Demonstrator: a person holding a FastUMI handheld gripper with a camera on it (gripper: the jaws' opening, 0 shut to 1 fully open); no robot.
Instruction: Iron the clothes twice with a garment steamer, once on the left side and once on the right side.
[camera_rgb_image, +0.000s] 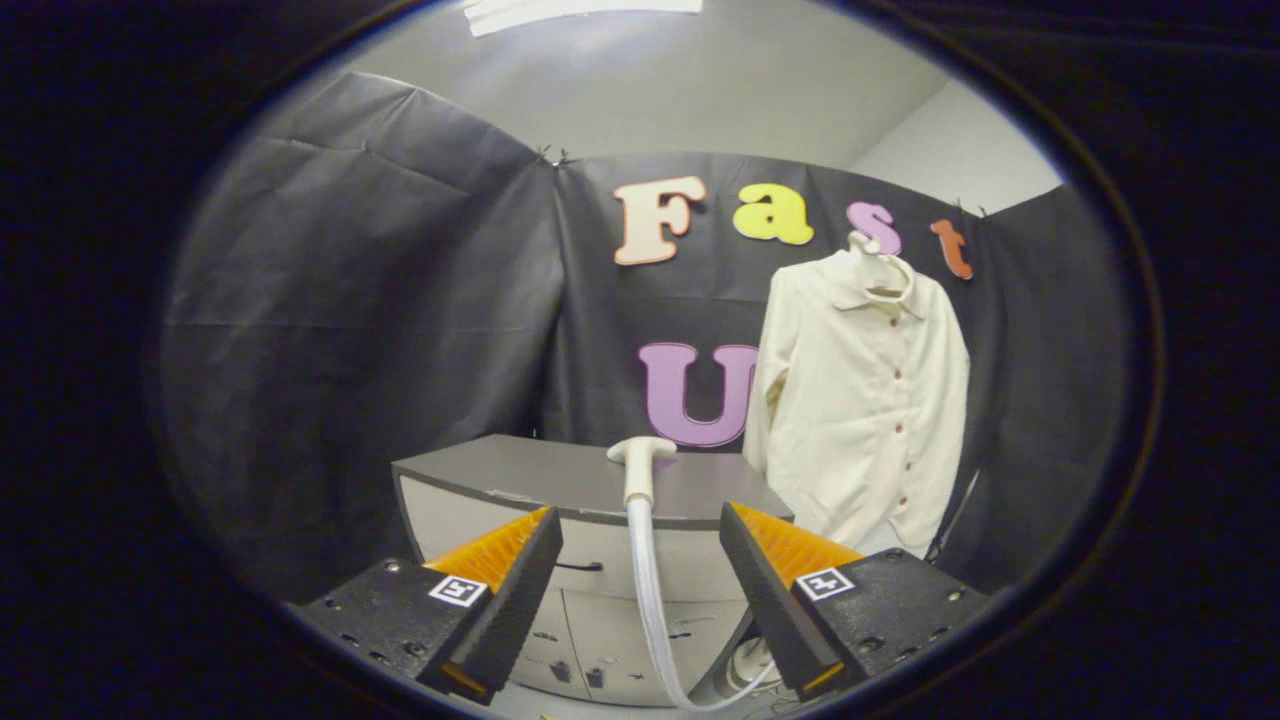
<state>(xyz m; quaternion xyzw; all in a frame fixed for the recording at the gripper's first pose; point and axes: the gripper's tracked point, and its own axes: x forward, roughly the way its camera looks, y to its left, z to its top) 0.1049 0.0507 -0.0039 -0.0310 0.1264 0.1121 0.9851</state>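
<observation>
A cream button-up shirt (865, 400) hangs on a hanger against the booth's back wall, to the right of the cabinet. The white garment steamer head (640, 462) stands upright at the front edge of a grey cabinet top (560, 475), its pale hose (650, 600) dropping down the cabinet's front and curling toward the floor. My gripper (640, 540) is open, its fingers spread wide on either side of the hose, below and short of the steamer head. Nothing is between the fingers but the hose beyond them.
The cabinet's front (600, 640) has drawers with dark handles. Black cloth walls close the booth at left, back and right. A white base part of the steamer (750, 665) sits on the floor at the cabinet's right foot.
</observation>
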